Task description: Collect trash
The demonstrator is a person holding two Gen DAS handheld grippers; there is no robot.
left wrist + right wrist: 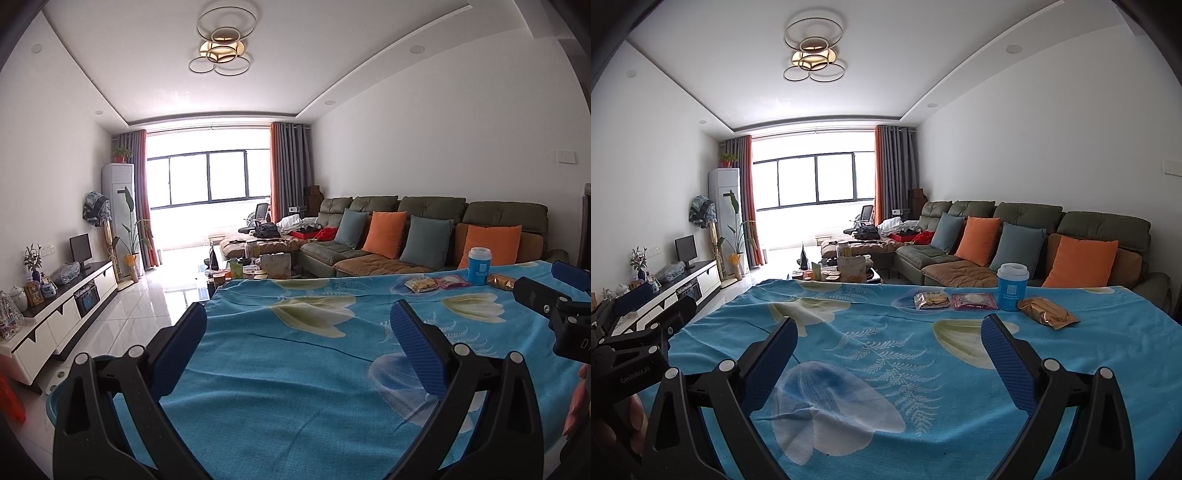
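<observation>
Both tongs, left gripper (297,334) & right gripper (888,349), gaped empty; we judged approach step, next reach 1 o'clock for gold wrapper (1047,313).

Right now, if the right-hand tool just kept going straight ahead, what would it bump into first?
Probably nothing at once: the right tool is open over bare blue cloth. The wrappers and cup lie slightly right of its line.

White lettering "GenRobot.AI" stands on the black plastic body of the left gripper (628,373), at nine o'clock in the right wrist view. The blue paper cup with a white lid (1012,290), near two o'clock, bears a white label too small to read.
</observation>
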